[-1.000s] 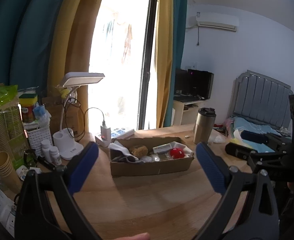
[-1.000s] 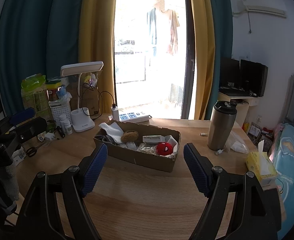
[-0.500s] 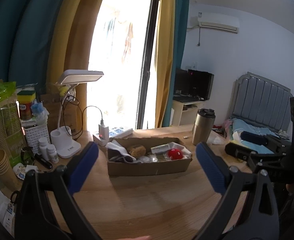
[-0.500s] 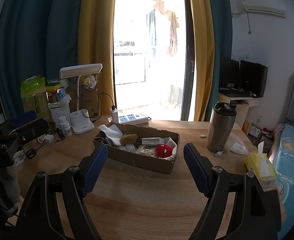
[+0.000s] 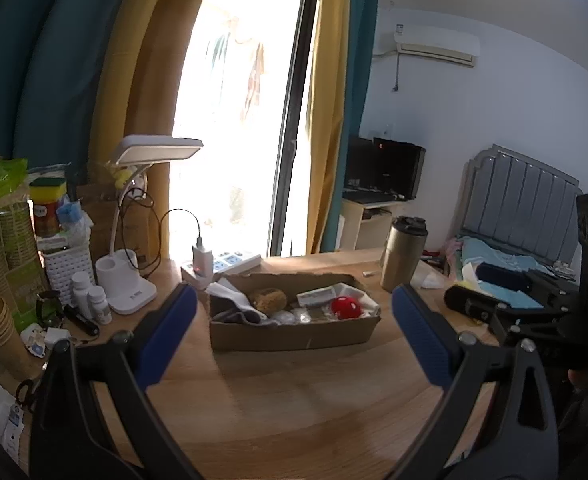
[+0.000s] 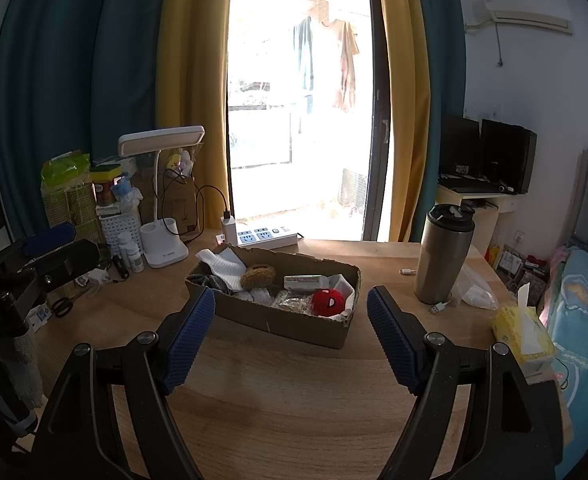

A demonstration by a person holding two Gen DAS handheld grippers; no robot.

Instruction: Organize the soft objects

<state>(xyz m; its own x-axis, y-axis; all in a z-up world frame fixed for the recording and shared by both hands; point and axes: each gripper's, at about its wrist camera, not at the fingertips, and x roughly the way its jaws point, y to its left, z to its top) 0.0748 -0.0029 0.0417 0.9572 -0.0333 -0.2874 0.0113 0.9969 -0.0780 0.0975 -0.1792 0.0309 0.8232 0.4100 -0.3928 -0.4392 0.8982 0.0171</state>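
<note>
**Soft objects sit in a cardboard box at mid-bench, both claws released**

The soft objects lie together in a shallow brown cardboard box (image 6: 290, 316) on the light wooden bench (image 6: 294, 400), ahead of both claws. Going left to right inside the box: a grey sock (image 6: 210, 281) at the left end, a white waffle-weave cloth (image 6: 224, 266) draped over the rim, a round brown plush toy (image 6: 258, 276), a small white printed carton (image 6: 304, 281), crinkled clear wrappers (image 6: 292, 300), and a red ball-shaped plush with a spider-mask face (image 6: 328, 302) near the right end.

Left of the box stand a white desk lamp (image 6: 162, 200), small white bottles (image 6: 130, 248) and a white perforated basket (image 6: 120, 230); behind it lies a white power strip (image 6: 268, 236). To the right stands a tall steel tumbler with a black lid (image 6: 446, 252), and further right a yellow tissue pack (image 6: 522, 336).

The left claw (image 5: 294, 332) hovers above the bench, released and empty, blue-padded fingers (image 5: 170, 332) spread wide. The right claw (image 6: 292, 332) is likewise released, holding nothing, the box between its fingers in view.
</note>
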